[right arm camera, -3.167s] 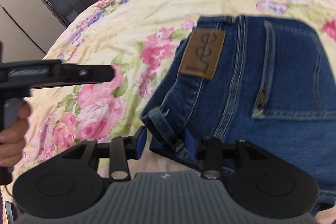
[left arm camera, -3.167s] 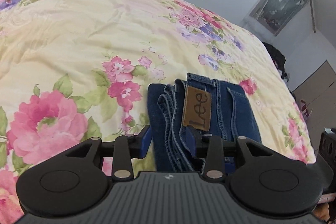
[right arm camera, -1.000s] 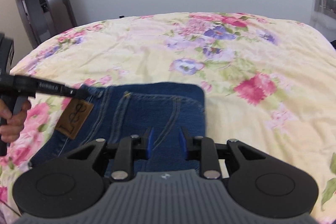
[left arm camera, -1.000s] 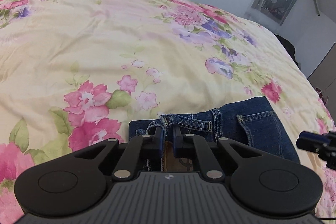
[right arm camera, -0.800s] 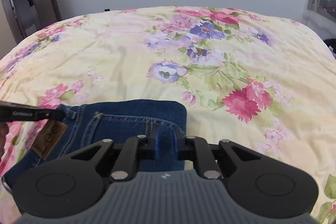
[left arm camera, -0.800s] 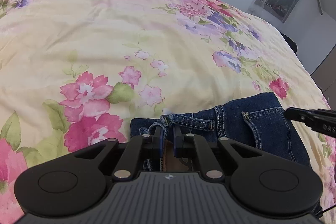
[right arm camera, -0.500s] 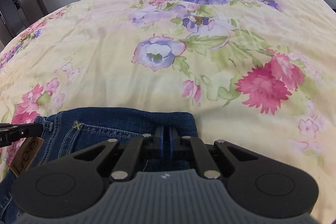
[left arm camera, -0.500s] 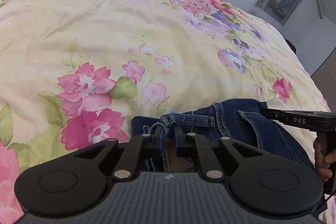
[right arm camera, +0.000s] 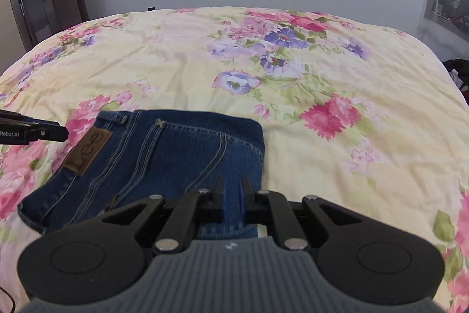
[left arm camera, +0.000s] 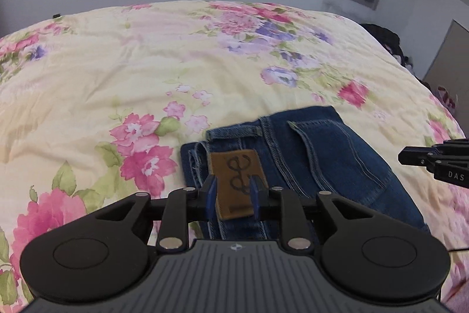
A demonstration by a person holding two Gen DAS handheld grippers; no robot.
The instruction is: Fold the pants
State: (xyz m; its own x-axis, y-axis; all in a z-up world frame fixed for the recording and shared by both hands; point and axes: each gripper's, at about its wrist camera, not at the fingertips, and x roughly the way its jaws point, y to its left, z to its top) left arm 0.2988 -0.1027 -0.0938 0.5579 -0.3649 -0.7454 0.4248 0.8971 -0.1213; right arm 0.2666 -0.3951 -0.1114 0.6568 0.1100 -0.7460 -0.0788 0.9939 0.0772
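Each tool is matte black: the left tool and right tool share blue pads, silver screws, round side discs (ribbed grey housing behind).

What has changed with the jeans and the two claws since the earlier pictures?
The left claw has just opened, let go of the waistband and drawn back from the jeans. The right claw, nearly shut, also pulled back and grips nothing. The jeans stay folded flat on the floral bedspread, leather patch up.
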